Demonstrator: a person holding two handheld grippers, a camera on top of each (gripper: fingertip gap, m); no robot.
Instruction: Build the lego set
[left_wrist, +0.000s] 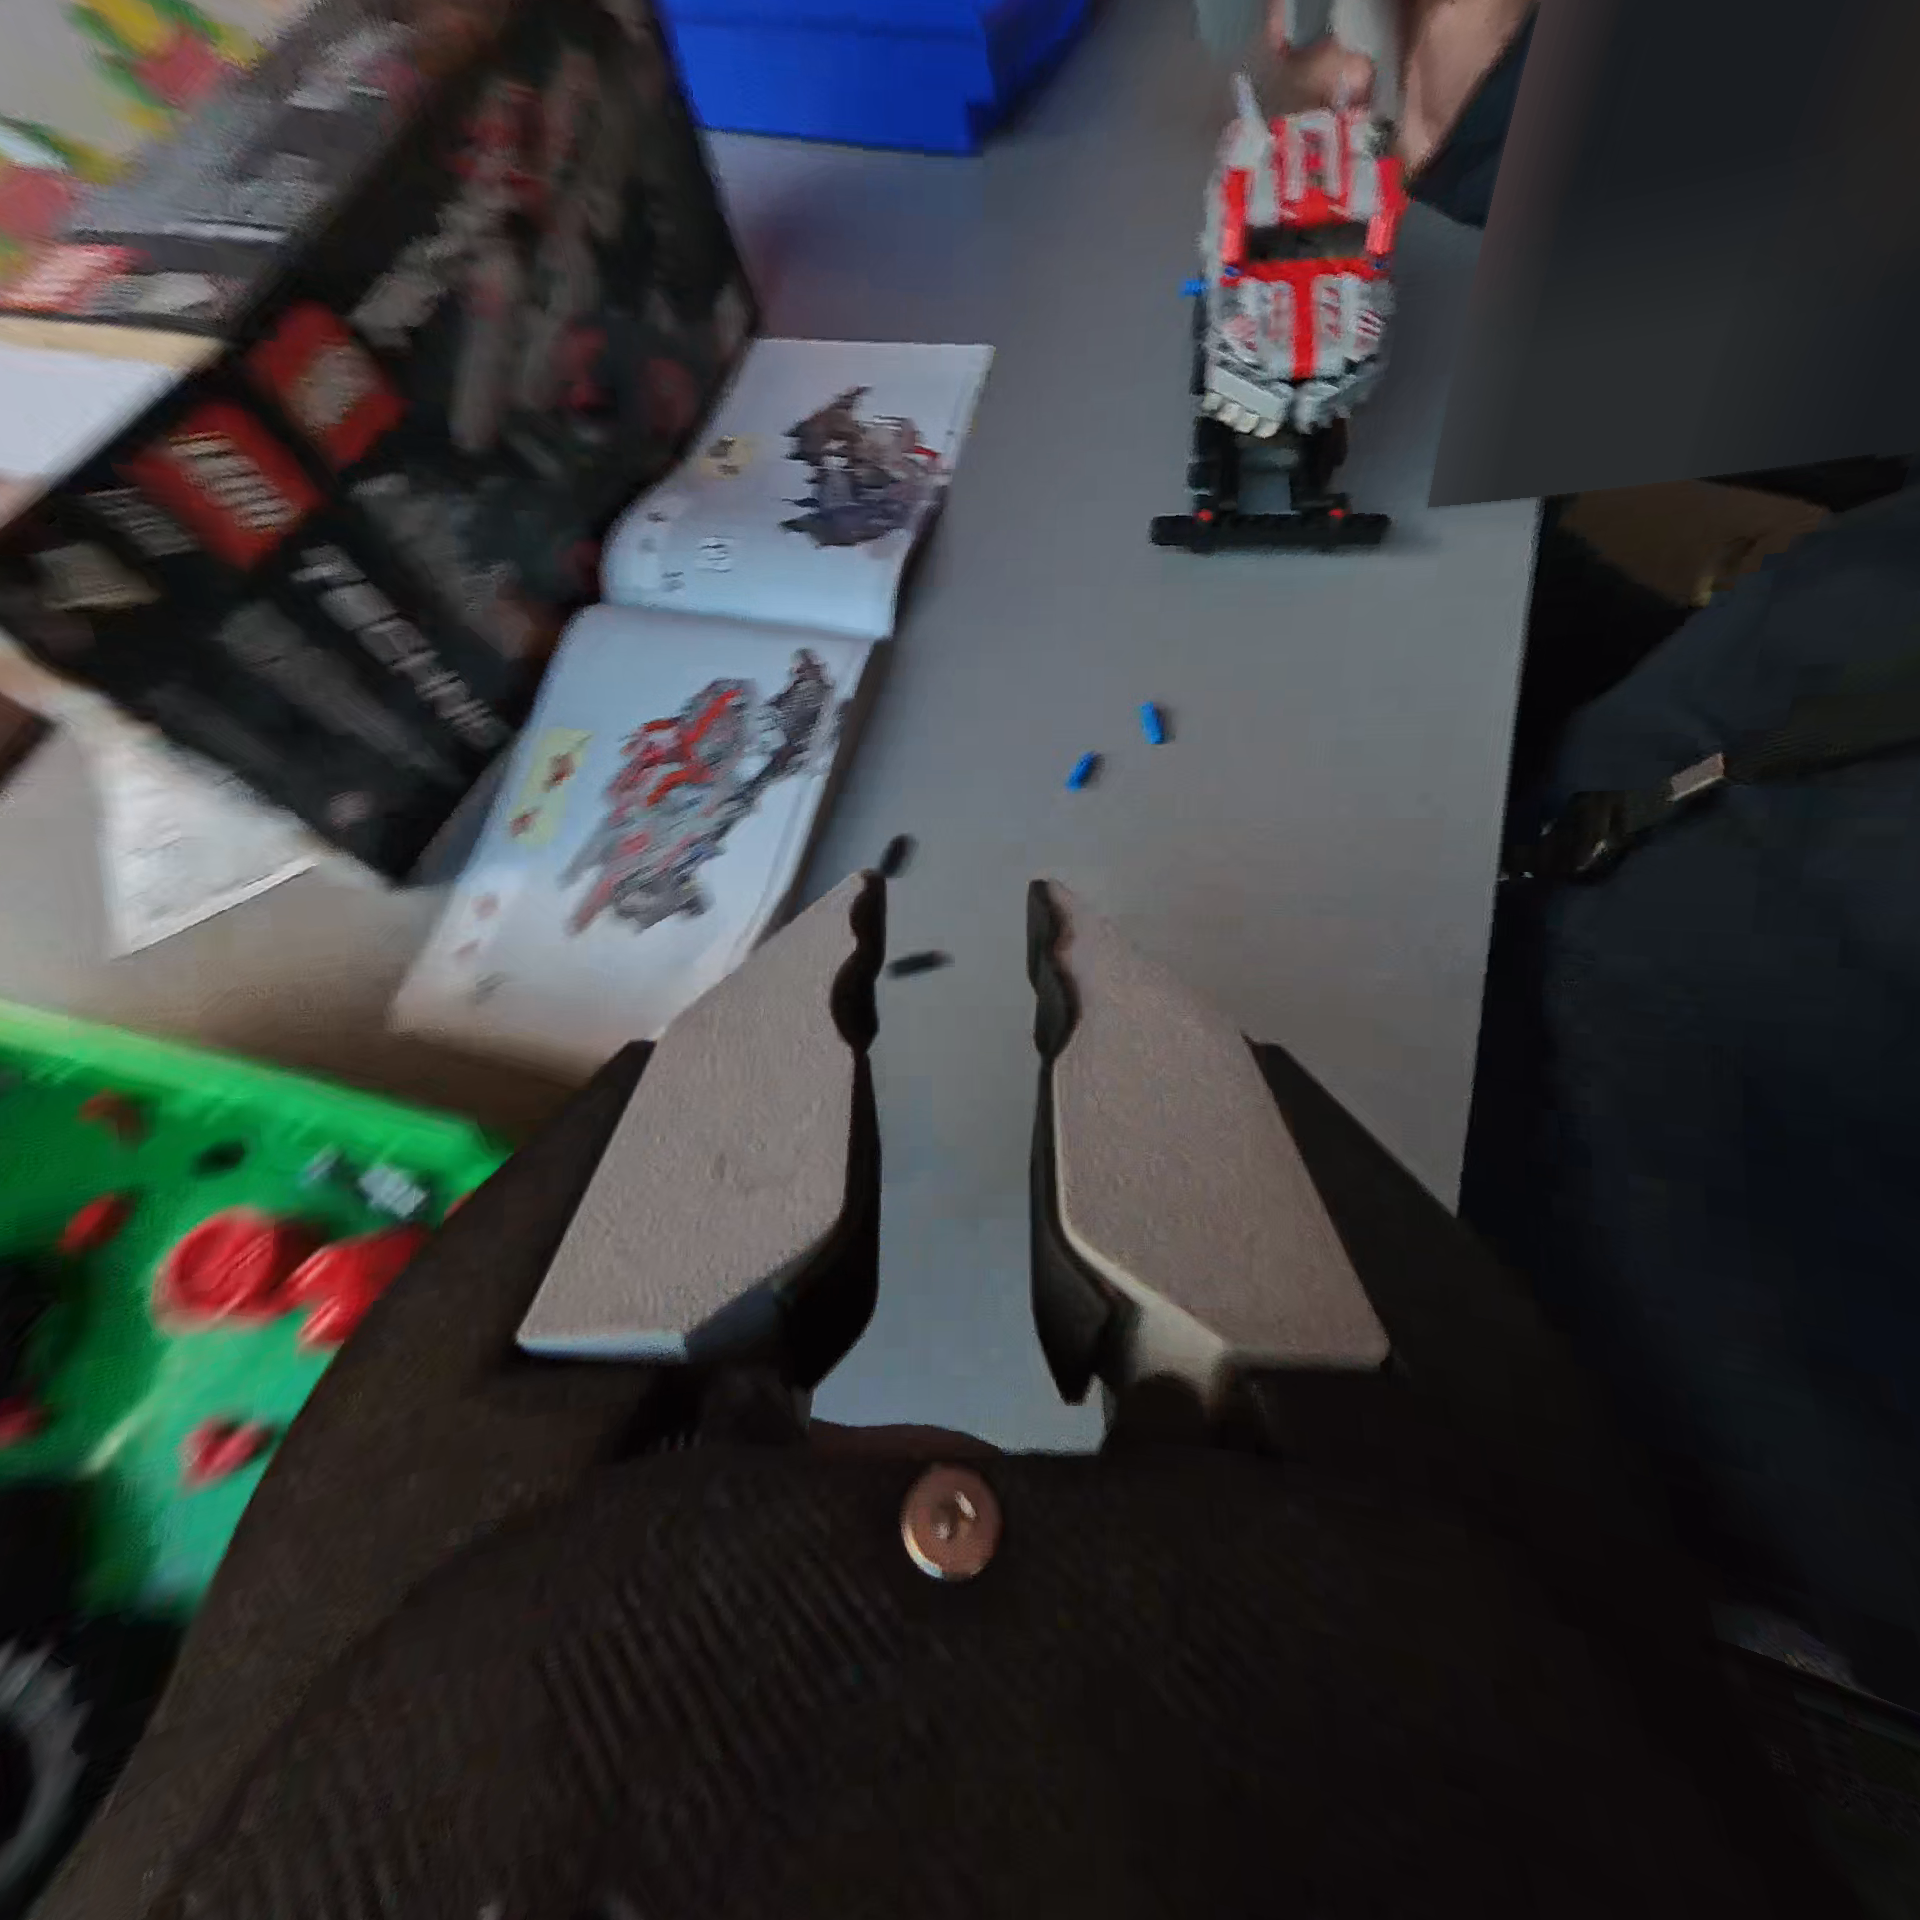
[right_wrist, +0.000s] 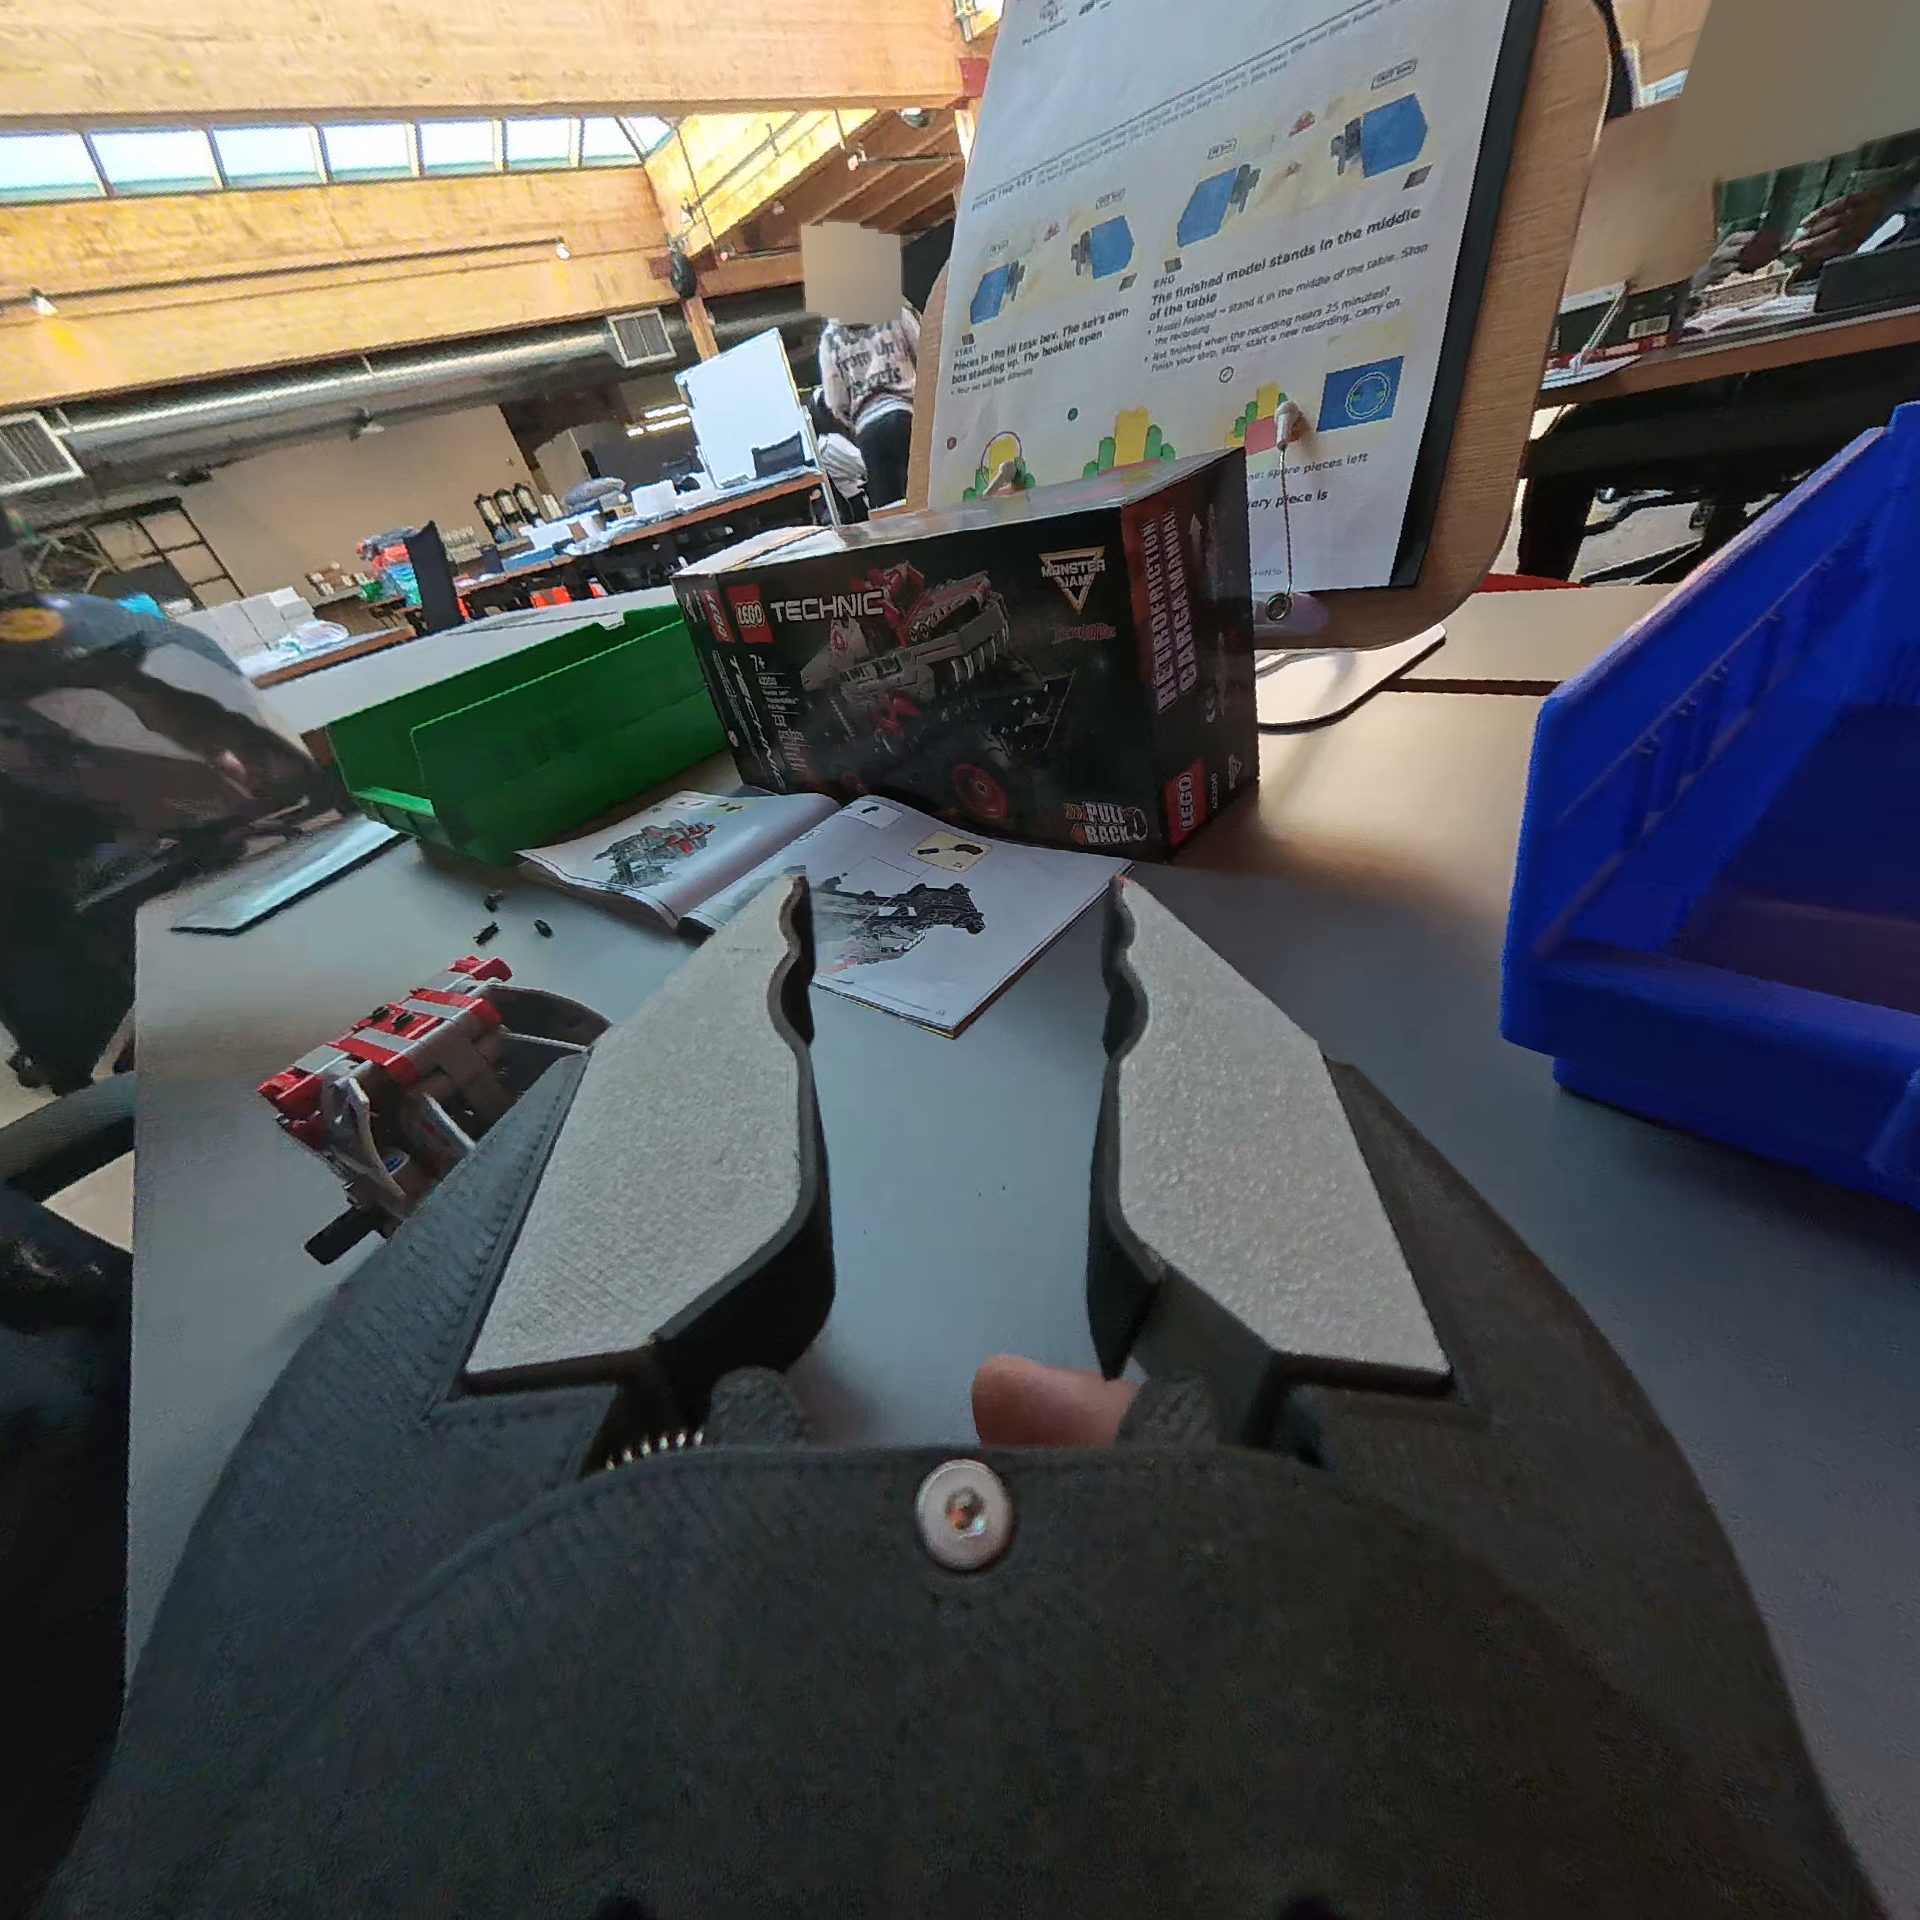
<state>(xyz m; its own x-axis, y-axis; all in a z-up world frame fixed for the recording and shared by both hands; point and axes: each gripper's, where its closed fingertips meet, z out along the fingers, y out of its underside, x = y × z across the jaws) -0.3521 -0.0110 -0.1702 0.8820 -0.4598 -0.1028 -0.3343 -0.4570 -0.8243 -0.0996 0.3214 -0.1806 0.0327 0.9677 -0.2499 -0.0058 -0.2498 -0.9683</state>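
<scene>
The red, grey and black lego model (left_wrist: 1288, 312) stands on the grey table at the far right of the left wrist view; it also shows low left in the right wrist view (right_wrist: 405, 1070). My left gripper (left_wrist: 954, 894) is open and empty, above the table, with two black pins (left_wrist: 918, 963) just at its fingertips. Two blue pins (left_wrist: 1117, 746) lie farther ahead. My right gripper (right_wrist: 954, 904) is open and empty, above the table near the open instruction booklet (right_wrist: 914, 914). The booklet lies left of the left gripper (left_wrist: 727, 665).
The set's black box (right_wrist: 977, 665) stands behind the booklet. A green bin (left_wrist: 187, 1278) with red and black parts is at the left. A blue bin (right_wrist: 1725, 873) is at the right. A sheet on a stand (right_wrist: 1226, 270) is at the back. People stand far behind. The grippers' ends are close to 40 cm from one another.
</scene>
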